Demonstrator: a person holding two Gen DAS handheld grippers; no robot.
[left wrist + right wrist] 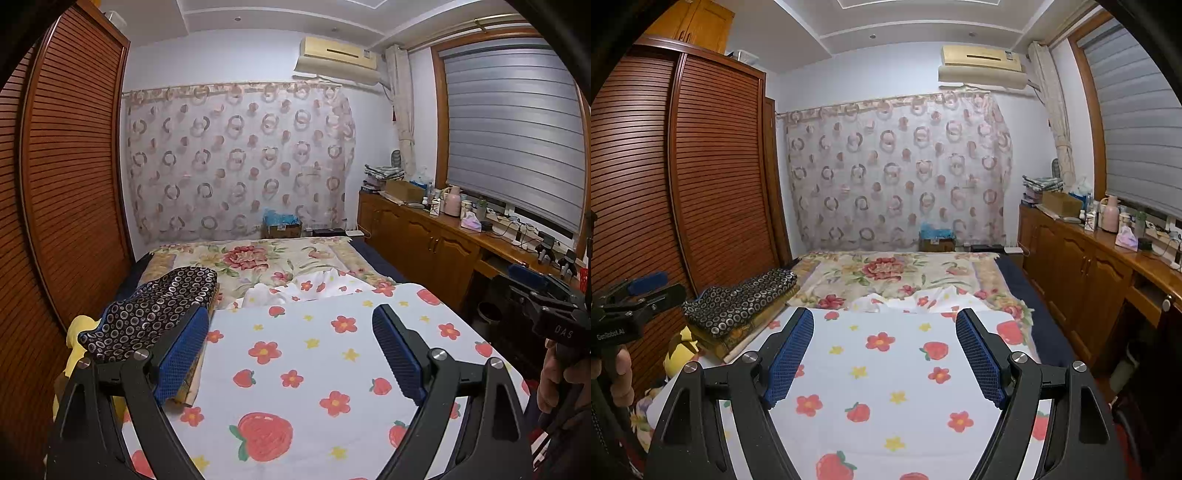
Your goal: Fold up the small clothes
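Note:
A dark garment with small ring dots [155, 314] lies folded at the left edge of the bed, on a folded floral cloth; it also shows in the right wrist view [738, 302]. My left gripper [291, 325] is open and empty, held above the white strawberry-and-flower sheet [314, 369], its left finger just right of the dark garment. My right gripper [884, 326] is open and empty above the same sheet [886, 387]. The right gripper's body shows at the right edge of the left wrist view [554, 314].
A floral quilt [266, 258] covers the far half of the bed. A louvred wooden wardrobe [66, 184] stands on the left. A wooden sideboard [443, 243] with bottles and boxes runs along the right. A yellow plush toy [681, 350] lies beside the bed.

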